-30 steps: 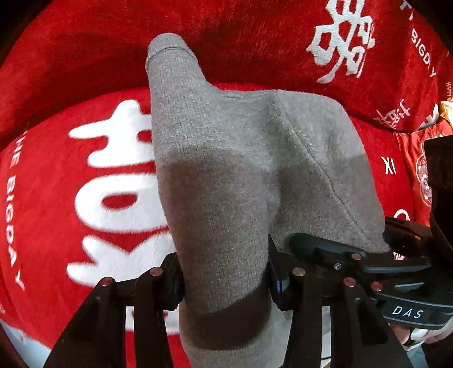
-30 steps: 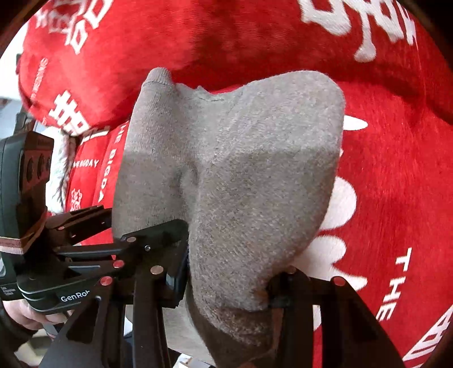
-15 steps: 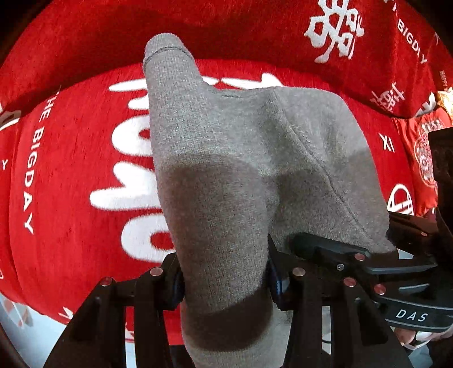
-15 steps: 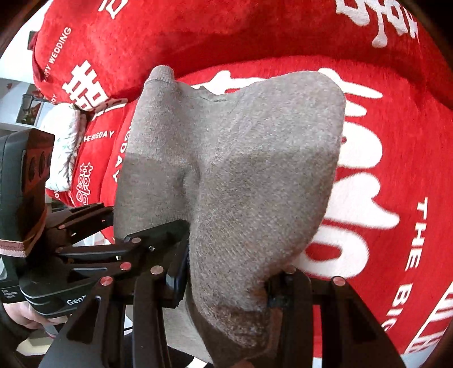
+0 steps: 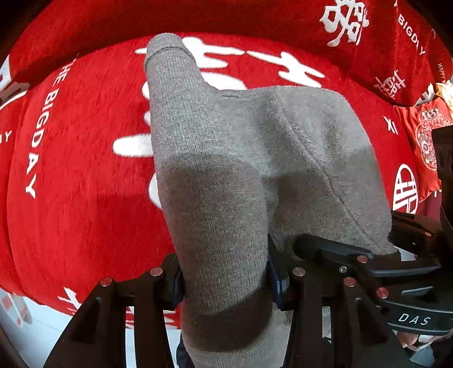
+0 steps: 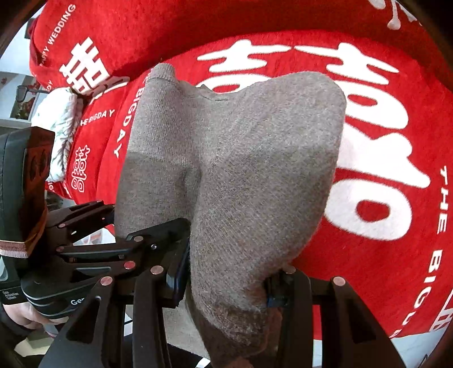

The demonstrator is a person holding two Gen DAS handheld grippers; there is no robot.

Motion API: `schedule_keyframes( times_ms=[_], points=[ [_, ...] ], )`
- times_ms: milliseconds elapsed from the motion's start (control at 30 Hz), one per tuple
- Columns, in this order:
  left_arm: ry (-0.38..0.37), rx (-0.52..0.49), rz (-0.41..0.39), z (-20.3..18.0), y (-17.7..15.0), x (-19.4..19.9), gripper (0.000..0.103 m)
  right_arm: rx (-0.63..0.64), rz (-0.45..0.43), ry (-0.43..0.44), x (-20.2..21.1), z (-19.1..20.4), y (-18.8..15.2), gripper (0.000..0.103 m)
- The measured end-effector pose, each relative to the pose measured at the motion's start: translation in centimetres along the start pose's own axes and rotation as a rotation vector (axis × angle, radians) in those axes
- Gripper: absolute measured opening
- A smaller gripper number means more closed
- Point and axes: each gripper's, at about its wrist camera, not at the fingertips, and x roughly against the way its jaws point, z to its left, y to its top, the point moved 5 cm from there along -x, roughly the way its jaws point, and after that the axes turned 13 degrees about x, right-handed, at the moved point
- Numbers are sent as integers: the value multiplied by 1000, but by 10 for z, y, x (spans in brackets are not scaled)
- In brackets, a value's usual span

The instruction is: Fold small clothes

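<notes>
A small grey knit garment hangs in the air between both grippers, above a red plush cover. My left gripper is shut on one edge of it; a narrow sleeve-like end sticks up at the top. My right gripper is shut on the other edge of the same grey garment. The right gripper also shows in the left wrist view, close on the right. The left gripper also shows in the right wrist view, close on the left.
A red plush cover with white characters and "THE BIGDAY" lettering spreads below; it also fills the right wrist view. A raised red back cushion runs along the far side. White floor shows at the near edge.
Both grippers, still holding the garment, have pulled back toward the near edge of the red cover; more of the cover's white lettering and the floor show now.
</notes>
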Motion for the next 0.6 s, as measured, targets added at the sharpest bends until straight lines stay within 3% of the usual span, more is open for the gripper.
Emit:
schedule_keyframes(
  times_ms=[600],
  points=[
    [11,-28,-7,21,-12,-18,48,-30,10,-39,-23,2,-16,45]
  ],
)
